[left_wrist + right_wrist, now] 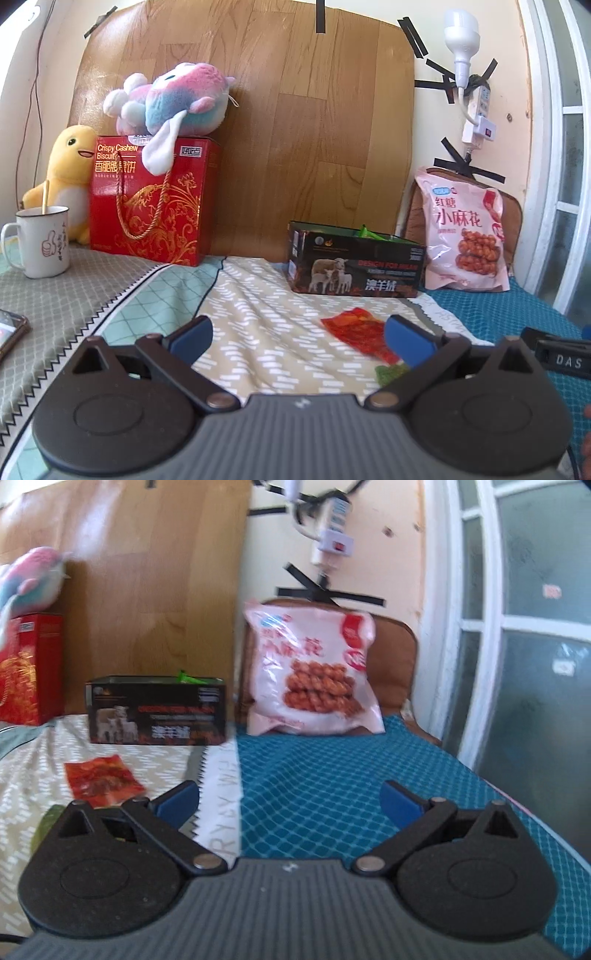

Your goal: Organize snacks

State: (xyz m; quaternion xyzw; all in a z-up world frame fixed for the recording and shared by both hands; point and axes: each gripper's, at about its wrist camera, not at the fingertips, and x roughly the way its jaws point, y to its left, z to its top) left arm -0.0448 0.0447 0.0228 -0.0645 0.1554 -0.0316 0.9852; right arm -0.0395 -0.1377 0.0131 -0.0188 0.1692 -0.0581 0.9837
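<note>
Red, a small snack packet [360, 332] lies on the patterned cloth, in front of the dark open box [354, 262]. Both the left gripper [299, 334] and the right gripper [290, 801] stand wide apart, empty. Likely next: straddle the packet, close, then carry it boxward.

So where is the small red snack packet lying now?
The small red snack packet lies flat on the patterned cloth, in front of the dark sheep-print box, just left of the left gripper's right finger in the left wrist view.
</note>
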